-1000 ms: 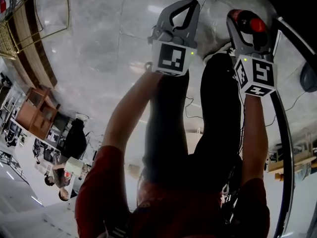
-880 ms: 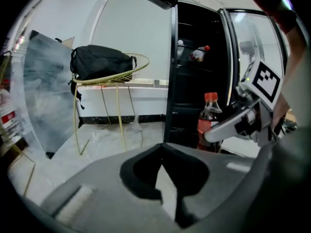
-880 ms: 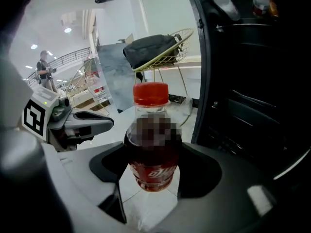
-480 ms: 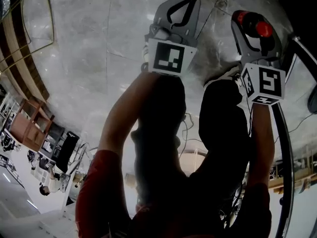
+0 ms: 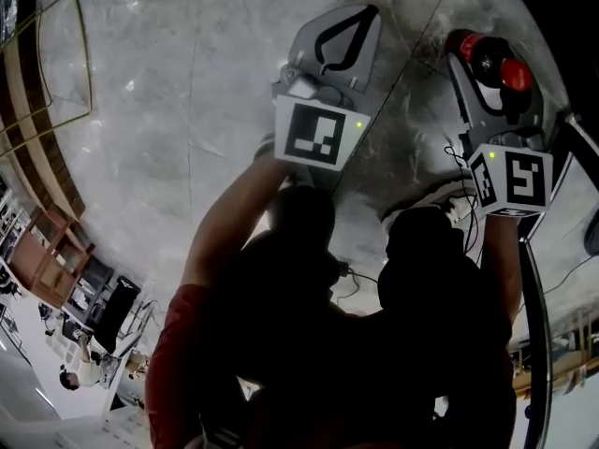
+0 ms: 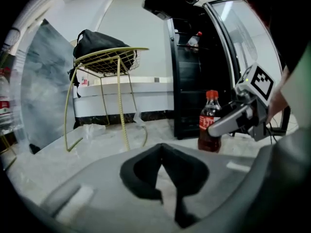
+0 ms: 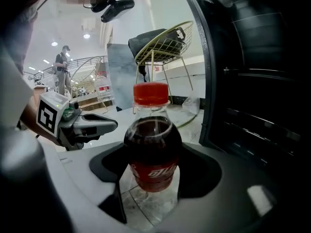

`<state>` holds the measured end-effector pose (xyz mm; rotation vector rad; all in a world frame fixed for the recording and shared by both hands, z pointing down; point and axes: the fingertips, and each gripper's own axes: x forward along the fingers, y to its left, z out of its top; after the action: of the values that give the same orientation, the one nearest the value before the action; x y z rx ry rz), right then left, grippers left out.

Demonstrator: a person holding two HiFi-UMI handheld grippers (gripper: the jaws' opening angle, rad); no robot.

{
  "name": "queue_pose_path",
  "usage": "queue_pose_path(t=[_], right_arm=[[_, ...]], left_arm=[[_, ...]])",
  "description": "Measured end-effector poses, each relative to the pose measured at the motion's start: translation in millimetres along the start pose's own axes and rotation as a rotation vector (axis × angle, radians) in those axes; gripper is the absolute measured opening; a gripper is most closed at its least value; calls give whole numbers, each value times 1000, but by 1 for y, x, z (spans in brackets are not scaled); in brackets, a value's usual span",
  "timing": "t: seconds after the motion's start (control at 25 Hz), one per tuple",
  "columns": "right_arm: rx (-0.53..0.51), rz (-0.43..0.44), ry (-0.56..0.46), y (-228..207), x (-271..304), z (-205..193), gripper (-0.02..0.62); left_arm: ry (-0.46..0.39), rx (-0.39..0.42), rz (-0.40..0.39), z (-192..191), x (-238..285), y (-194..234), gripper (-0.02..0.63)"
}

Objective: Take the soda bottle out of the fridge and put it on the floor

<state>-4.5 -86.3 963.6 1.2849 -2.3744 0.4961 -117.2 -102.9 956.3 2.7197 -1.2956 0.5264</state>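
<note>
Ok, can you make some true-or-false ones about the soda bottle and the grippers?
1. The soda bottle has a red cap. True.
2. The left gripper holds the bottle. False: the right gripper holds it; the left gripper is shut on nothing.
3. The bottle lies on its side. False: it stands upright.
4. The fridge has its door open. True.
</note>
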Motion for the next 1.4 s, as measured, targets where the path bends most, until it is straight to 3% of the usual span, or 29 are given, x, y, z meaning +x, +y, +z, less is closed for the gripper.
queue_pose_path(t=[0.28, 0.92, 1.4], right_arm=[[-15, -22, -17, -8, 14, -13, 302], [-70, 19, 43, 13, 35, -46, 302], [0, -38, 12, -6, 61, -48, 302]], left_arm=[[-42, 4, 10, -16, 8, 9, 0], [-22, -32, 20, -43, 7, 14, 0], [-27, -23, 20, -43, 8, 11, 0]])
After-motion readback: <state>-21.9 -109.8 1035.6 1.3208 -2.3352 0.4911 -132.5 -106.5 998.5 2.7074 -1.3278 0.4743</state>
